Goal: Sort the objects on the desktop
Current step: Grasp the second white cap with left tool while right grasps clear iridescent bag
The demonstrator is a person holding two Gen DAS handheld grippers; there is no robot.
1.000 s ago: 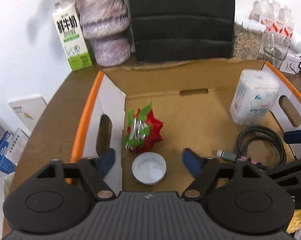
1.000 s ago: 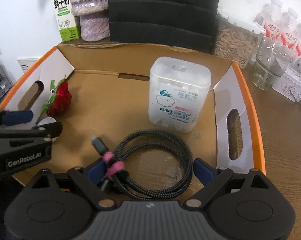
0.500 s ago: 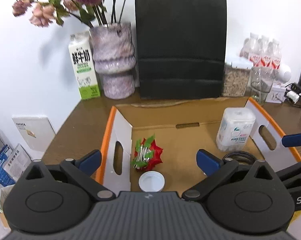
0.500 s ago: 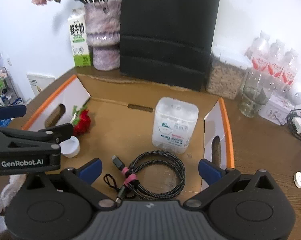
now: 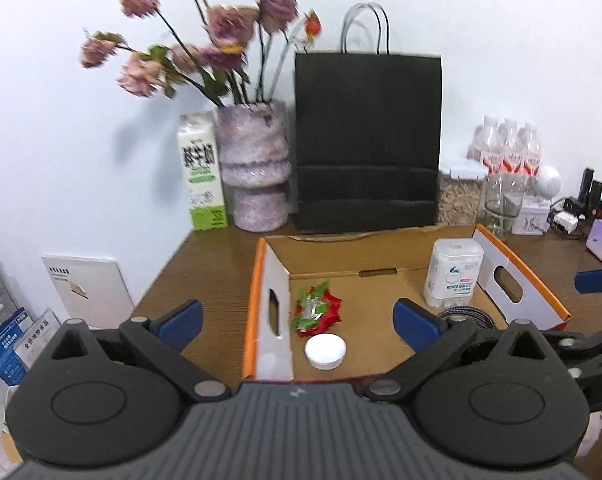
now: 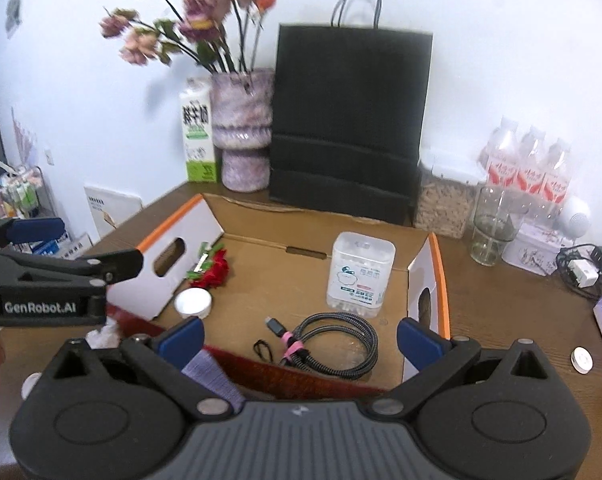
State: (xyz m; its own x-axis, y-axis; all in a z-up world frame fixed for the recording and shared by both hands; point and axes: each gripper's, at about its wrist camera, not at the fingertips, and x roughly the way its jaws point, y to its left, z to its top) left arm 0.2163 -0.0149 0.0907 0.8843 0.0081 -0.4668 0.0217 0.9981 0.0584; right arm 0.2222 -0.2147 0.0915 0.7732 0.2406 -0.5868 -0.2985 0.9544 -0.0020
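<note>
White wall backs a brown wooden surface (image 6: 501, 312) carrying one open cardboard box (image 6: 285, 236) with orange-edged flaps. Inside the box lie four things: one red-and-green paper flower (image 5: 317, 312), one white round lid (image 5: 325, 351) just in front of it, one upright translucent cotton-swab container (image 6: 360, 274), and one coiled braided cable (image 6: 333, 338) bound with a pink tie. Left gripper (image 5: 297, 322) and right gripper (image 6: 299, 334) each hold their blue-tipped jaws wide apart above the near edge of the box, with nothing between them. Behind the box stand one black paper bag (image 6: 349, 120), one vase of pink flowers (image 6: 241, 132) and one milk carton (image 6: 198, 136). At the right are three bottles (image 6: 529, 164), one empty glass (image 6: 493, 228) and one lidded jar (image 6: 445, 204) with indistinct contents. The flower heads are blurred; in the left view the cable is mostly hidden behind the gripper.
</note>
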